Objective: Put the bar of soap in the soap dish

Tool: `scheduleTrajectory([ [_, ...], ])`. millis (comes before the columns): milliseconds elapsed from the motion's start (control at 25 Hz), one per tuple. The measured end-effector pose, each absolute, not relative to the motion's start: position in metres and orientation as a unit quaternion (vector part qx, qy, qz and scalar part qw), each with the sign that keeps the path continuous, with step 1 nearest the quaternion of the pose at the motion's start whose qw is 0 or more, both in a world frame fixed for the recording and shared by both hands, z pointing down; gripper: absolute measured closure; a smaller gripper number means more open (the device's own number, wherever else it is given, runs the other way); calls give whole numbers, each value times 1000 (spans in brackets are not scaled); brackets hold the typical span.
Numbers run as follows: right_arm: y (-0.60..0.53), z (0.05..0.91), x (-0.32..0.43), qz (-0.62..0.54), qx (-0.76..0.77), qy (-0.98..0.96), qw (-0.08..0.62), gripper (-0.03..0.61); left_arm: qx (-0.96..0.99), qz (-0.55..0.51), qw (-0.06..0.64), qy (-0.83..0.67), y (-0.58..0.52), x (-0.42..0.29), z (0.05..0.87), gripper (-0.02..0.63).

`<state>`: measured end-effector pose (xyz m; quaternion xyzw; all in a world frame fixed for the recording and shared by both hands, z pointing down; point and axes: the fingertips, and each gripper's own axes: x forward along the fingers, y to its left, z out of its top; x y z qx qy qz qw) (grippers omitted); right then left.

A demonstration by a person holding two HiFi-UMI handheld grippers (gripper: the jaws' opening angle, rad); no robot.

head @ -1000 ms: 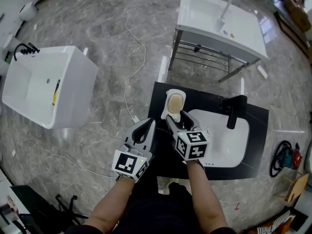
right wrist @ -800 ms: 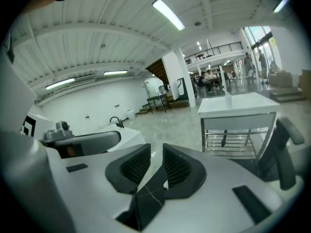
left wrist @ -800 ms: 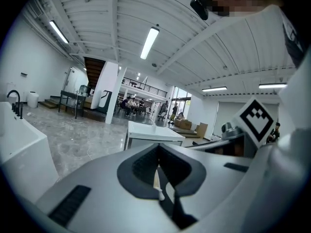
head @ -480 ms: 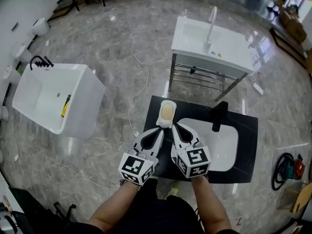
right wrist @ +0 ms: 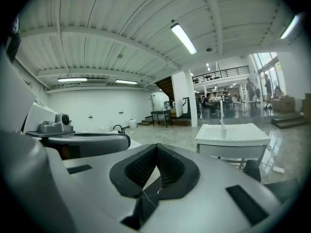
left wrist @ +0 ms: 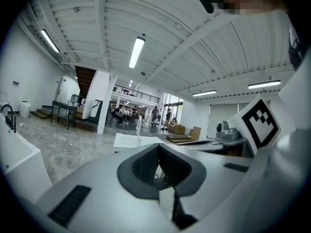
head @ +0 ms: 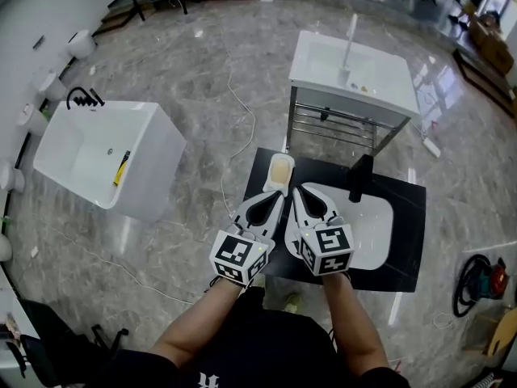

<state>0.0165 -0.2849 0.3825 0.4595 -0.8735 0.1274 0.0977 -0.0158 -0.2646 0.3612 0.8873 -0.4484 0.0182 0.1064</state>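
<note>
While you pulled back over the last second, your right tongs (head: 300, 194) went from spread wide, with their tips just short of the soap dish (head: 270, 183), to clenched tight with nothing between the pads. They now hang a little back from the dish, drawn off its near end. Your left tongs (head: 276, 200) are clenched as well and hold nothing. A second ago they sat lower and further left, well off the dish. Now they have come up alongside the right pair, so the two sit side by side with their tips close together, both aimed at the near end of the dish. Your head has lifted too: the black counter (head: 404, 253) looks smaller than before, and more of the marble floor (head: 202, 63) and the room shows around it.

The bar of soap (head: 280, 168) has not shifted in that time. It lies flat inside the dish, tan against the white rim, and the dish stands on the far left corner of the counter. To its right are the white basin (head: 380, 225) and the black tap (head: 360, 177).

The soap's long axis runs away from you, in line with the long axis of the dish. Its far end leans slightly to your right. The near end points back toward the gap between your two sets of tips, which are near the dish; I can't tell whether the left tips touch its rim.
</note>
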Motion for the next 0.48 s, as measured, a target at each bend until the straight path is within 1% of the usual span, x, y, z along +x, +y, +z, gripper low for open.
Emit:
scheduleTrajectory([
  [480,-271,377,23,113,464,-873,98,572,892,19,94,-441,-252,-2,359,615],
])
